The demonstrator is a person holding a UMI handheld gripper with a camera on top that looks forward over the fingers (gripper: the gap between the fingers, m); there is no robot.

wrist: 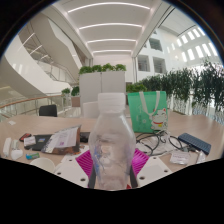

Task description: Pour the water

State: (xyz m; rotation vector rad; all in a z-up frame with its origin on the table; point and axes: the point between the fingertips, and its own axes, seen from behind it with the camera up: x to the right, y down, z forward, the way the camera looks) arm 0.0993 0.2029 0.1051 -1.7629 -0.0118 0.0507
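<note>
Gripping clear bottle (112, 140) upright between pink pads (86, 163), gripper (112, 172) jaws closed on it, held above table (60, 125), likely pre-pour carry

The gripper (112, 168) holds a clear plastic bottle (112, 140) standing up straight. The bottle sits between the two fingers, and the pink pads (87, 163) press on it from both sides. The bottle has a white cap on top.

Past the bottle is a long light table (40, 125) with many things on it. A green bag (148, 108) stands on the table, beyond the bottle and a bit to one side. Some black cables (150, 140) lie near the bag. A dark flat thing (194, 143) lies farther out on that side. On the other side lies a crinkly packet (62, 139).

Behind the table stand white boxes with green plants (103, 70) on top. More tall plants (200, 90) grow beside them. Long lights (110, 25) glow on the ceiling.
</note>
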